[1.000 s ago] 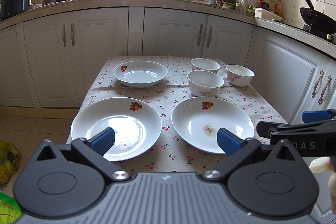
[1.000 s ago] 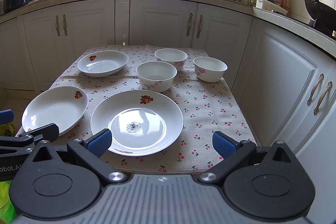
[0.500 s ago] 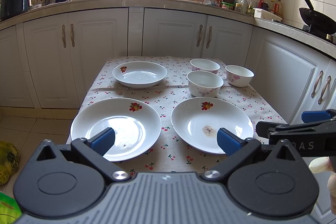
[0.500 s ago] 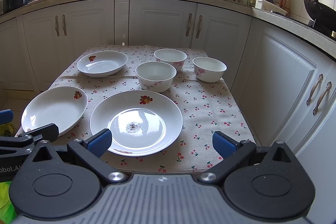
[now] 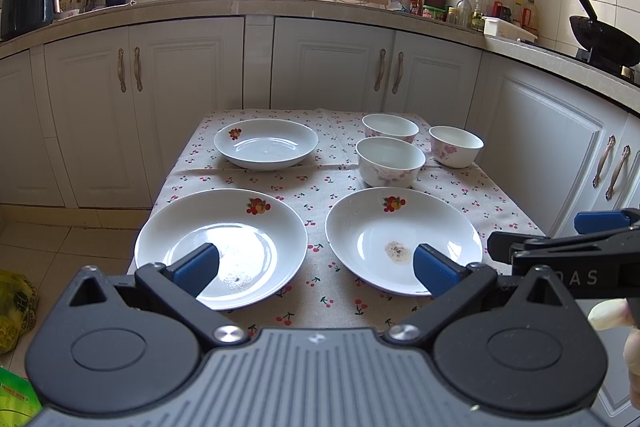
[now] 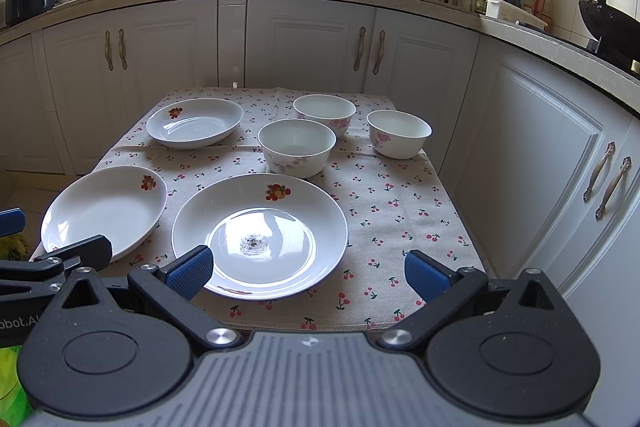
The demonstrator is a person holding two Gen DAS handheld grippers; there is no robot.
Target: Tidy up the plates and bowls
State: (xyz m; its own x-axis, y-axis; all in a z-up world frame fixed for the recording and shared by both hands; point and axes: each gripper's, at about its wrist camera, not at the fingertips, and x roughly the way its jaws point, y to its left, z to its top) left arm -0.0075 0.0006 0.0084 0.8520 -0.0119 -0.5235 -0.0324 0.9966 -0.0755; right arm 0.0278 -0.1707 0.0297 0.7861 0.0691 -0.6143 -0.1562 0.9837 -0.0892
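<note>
Jaws spread wide on both grippers, holding nothing. Left gripper point(image 5: 316, 267) hangs over the near table edge, one blue pad above the near-left plate point(image 5: 222, 245), the other above the near-right plate point(image 5: 402, 239). Right gripper point(image 6: 306, 269) sits low before the near-right plate, which has a dark speck patch at its centre. Beyond: far plate point(image 5: 266, 143) at the back left, three bowls back right, the front bowl point(image 5: 390, 161) just behind the near-right plate, back bowl point(image 5: 390, 127) and right bowl point(image 5: 456, 145) further off. All rest on a cherry-print tablecloth point(image 5: 320, 183). White cabinets point(image 5: 332, 67) behind.
</note>
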